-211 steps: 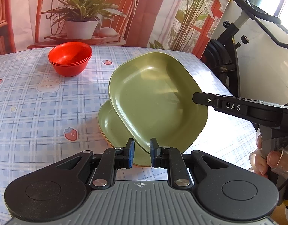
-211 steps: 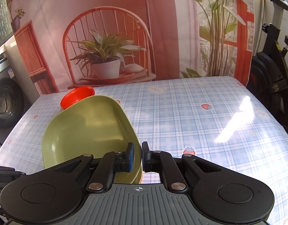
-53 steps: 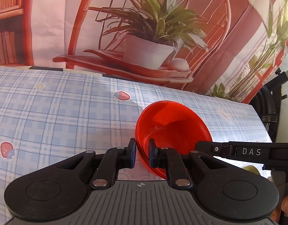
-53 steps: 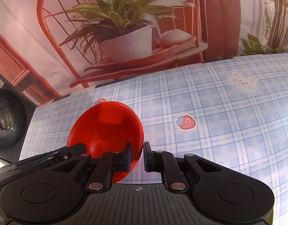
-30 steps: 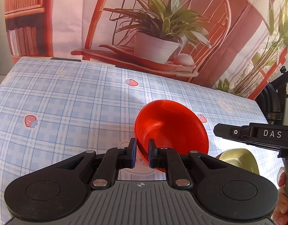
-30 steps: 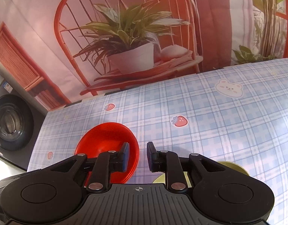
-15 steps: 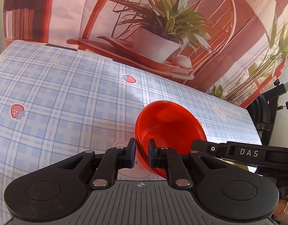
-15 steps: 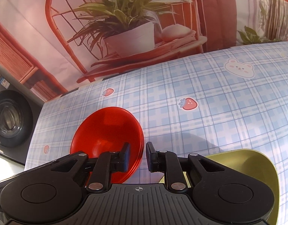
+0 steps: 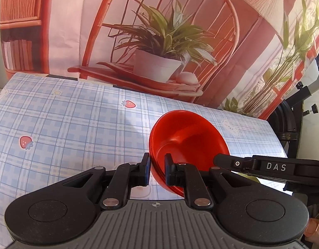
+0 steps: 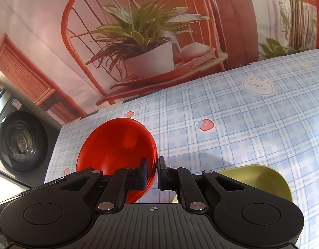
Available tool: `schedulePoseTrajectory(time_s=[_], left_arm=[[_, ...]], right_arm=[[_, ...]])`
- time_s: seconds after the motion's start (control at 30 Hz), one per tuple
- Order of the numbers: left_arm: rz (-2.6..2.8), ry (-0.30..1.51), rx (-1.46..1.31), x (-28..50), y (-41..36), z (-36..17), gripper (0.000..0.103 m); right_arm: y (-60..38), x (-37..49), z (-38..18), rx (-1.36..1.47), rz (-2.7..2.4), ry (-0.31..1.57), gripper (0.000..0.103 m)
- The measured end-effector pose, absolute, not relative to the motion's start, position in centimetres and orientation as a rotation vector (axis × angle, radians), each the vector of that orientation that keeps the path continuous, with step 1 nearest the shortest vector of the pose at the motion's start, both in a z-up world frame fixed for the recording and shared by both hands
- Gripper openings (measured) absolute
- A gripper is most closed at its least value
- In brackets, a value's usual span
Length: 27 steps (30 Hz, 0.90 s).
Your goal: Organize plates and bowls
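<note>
A stack of red bowls (image 9: 188,143) is held tilted above the checked tablecloth (image 9: 76,124). My left gripper (image 9: 157,170) is shut on the near left rim of the stack. My right gripper (image 10: 152,173) is shut on the stack's opposite rim, where the bowls (image 10: 117,147) show their red inside. The right gripper's black body (image 9: 263,167) crosses the left wrist view at the right. A green plate (image 10: 263,178) lies on the table below and right of the right gripper; only its far edge shows.
A printed backdrop with a chair and a potted plant (image 9: 159,62) hangs behind the table's far edge. A washing machine (image 10: 20,143) stands off the table's left side. An exercise bike (image 9: 294,124) stands off the right side.
Both grippers have carried the red bowls a little nearer the green plate. The right gripper's jaws have closed tighter on the rim since a second ago.
</note>
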State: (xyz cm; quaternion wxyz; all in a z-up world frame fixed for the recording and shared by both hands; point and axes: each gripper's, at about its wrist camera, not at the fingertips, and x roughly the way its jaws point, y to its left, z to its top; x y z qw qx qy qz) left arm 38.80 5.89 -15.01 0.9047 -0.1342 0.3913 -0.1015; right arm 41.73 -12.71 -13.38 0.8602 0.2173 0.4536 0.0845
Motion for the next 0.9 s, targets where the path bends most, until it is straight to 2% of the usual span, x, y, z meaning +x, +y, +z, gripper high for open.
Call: schedulePoseTrajectory(time_s=[0.4,0.9], left_arm=[[-0.305,0.801,-0.180,34.9,-1.4,-13.2,0.016],[-0.326,0.872,-0.077,31.8,-5.6,-16.7,0.017]], right_arm=[[-19.7,36.0,-10.5,0.444,0.143,0.865,0.008],[-23.2,31.3,-14.0,0.441,0.099,0.914,0.008]])
